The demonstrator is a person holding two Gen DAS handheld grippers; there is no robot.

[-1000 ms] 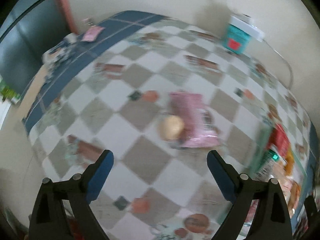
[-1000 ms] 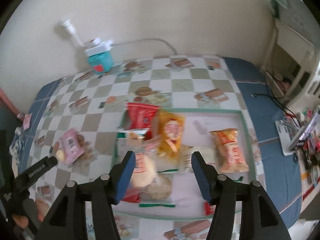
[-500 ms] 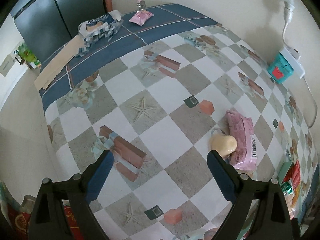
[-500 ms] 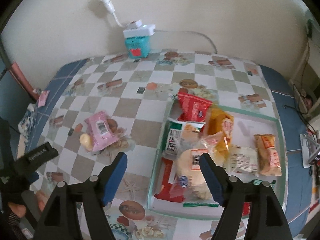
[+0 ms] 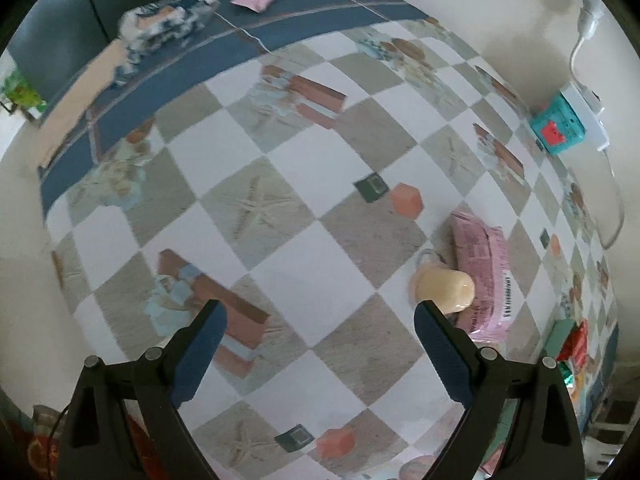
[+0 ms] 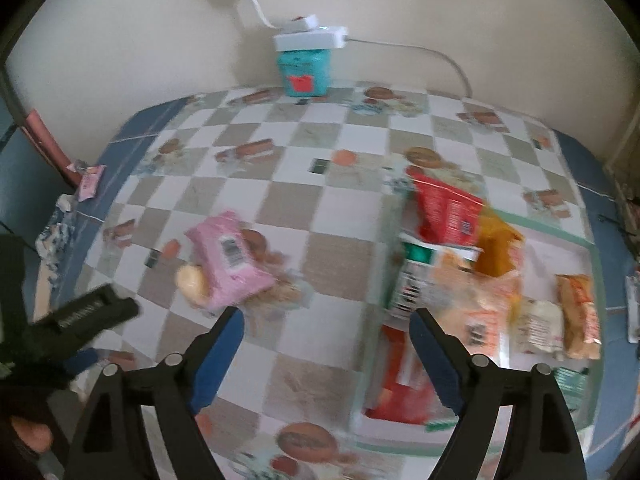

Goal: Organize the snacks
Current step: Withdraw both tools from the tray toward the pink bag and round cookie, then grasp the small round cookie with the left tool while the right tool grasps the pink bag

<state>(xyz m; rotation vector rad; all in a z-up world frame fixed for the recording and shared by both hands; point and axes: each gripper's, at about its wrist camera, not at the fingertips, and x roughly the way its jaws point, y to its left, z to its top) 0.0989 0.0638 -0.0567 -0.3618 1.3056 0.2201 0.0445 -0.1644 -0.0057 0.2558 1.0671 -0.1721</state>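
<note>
Right wrist view shows the checkered tablecloth (image 6: 340, 216) over the whole table. On its right side lies the green-rimmed tray (image 6: 596, 256), full of snack packets. Left of the tray, apart from it, rests the pink packet (image 6: 232, 264), with a small yellow bun (image 6: 192, 280) touching its near-left end. The right gripper (image 6: 324, 320) hangs above the cloth between packet and tray; its jaws are opening, nothing between them. The left gripper (image 5: 316, 312) stands wide apart and empty, the bun (image 5: 444, 290) just beyond its right finger.
</note>
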